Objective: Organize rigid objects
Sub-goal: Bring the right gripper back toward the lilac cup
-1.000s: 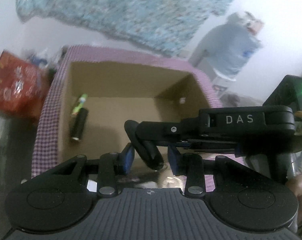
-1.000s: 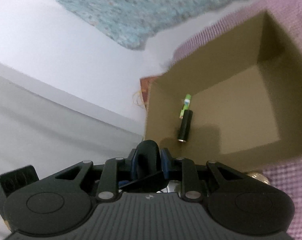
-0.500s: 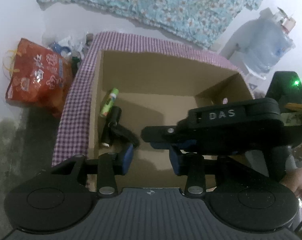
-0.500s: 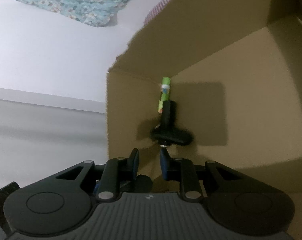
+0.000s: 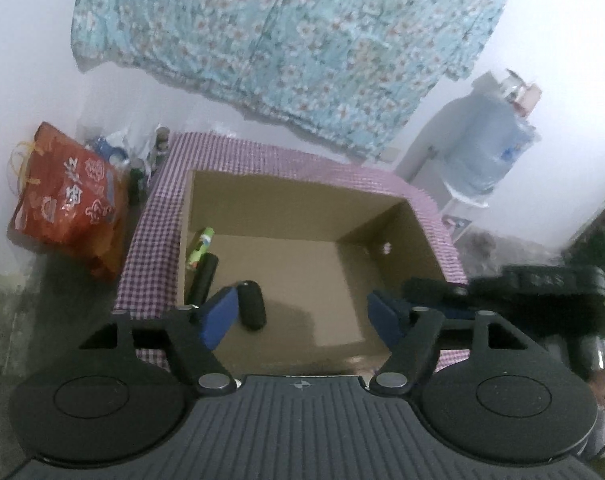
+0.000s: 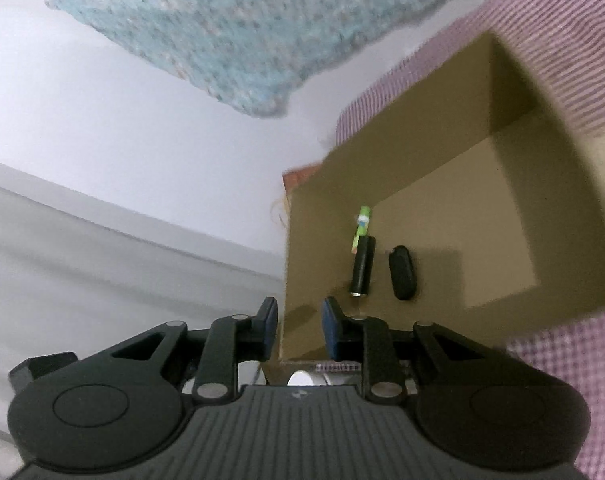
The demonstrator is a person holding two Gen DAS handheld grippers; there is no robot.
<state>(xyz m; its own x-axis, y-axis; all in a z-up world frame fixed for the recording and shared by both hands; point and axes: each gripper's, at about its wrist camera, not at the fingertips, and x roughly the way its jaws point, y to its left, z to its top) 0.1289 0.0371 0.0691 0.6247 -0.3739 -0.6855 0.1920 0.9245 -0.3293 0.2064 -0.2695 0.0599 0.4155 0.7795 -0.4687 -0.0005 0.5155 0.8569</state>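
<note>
Three items lie in cardboard box (image 5: 302, 216): green tube (image 5: 200, 249), black cylinder (image 5: 203, 278), black oval case (image 6: 402, 277). Left claw (image 5: 300, 318) opening, empty; right claw (image 6: 295, 326) narrow, empty. More unseen.

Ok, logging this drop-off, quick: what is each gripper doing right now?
Left gripper: jaws opening, nothing between them; black oval case lies in the cardboard box.
Right gripper: jaws narrowly apart, holding nothing.
</note>
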